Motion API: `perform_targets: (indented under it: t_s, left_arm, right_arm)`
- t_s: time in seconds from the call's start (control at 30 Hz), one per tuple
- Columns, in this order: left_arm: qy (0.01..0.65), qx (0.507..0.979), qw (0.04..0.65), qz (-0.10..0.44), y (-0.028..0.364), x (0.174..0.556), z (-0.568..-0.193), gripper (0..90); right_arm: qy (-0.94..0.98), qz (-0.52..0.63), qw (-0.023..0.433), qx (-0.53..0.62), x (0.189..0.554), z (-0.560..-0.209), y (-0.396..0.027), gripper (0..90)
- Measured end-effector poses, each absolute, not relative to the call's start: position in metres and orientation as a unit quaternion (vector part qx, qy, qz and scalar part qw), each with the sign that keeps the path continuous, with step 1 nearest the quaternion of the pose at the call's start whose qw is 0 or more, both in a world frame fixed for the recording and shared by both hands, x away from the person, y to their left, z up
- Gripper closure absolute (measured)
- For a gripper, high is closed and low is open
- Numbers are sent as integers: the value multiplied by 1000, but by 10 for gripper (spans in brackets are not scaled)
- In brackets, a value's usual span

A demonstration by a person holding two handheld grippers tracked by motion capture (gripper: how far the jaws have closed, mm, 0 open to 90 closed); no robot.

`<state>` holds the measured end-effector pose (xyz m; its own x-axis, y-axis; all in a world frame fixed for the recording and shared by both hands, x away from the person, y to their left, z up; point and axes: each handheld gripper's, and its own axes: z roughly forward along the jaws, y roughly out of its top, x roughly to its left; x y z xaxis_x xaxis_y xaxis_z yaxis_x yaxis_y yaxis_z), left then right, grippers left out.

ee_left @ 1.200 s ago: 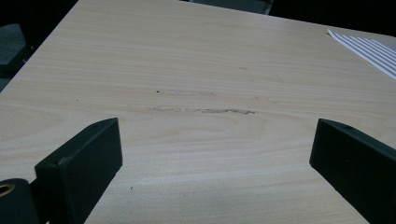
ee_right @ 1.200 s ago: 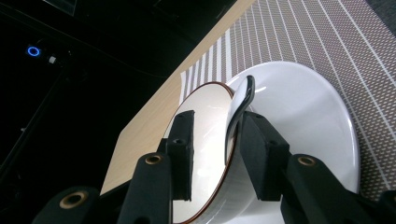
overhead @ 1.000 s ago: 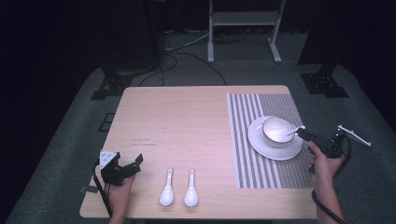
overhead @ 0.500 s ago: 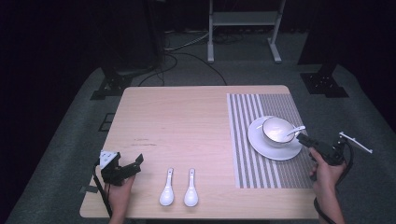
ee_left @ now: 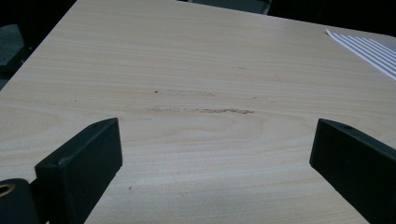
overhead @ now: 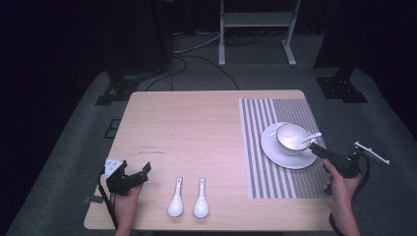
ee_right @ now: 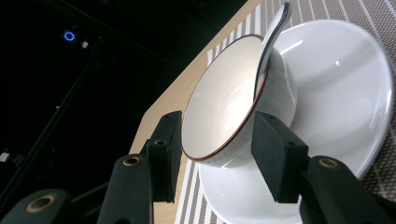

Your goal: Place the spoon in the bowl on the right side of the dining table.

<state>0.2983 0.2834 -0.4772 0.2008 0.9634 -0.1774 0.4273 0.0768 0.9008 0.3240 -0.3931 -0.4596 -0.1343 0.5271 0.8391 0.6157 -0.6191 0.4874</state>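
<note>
A white bowl (overhead: 291, 137) with a dark rim stands on a white plate (overhead: 275, 152), and a white spoon (overhead: 312, 137) leans in it with its handle over the rim. My right gripper (overhead: 317, 149) hovers just past that handle. Its jaws have just been opening and hold nothing. In the right gripper view the bowl (ee_right: 219, 107), spoon (ee_right: 271, 42) and plate (ee_right: 345, 84) lie beyond the right gripper (ee_right: 217, 119). My left gripper (overhead: 143, 172) rests open at the table's front left. In its own view the left gripper (ee_left: 217, 128) faces bare wood.
Two white spoons (overhead: 175, 199) (overhead: 200, 198) lie side by side near the front edge of the wooden table (overhead: 196, 128). A striped placemat (overhead: 260, 172) lies under the plate on the right. A white stand (overhead: 255, 19) and cables are on the floor beyond.
My right gripper's jaws have parted by the spoon handle, and the hand has eased back slightly. The left gripper and the two loose spoons have not moved.
</note>
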Motion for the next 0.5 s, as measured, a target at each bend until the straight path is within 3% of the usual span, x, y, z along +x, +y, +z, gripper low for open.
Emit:
perform_targets:
  t_s: [0.5]
  left_arm:
    - [564, 616, 469, 286, 283, 298, -477, 12]
  right_arm:
    - [-460, -615, 49, -639, 308, -465, -385, 475]
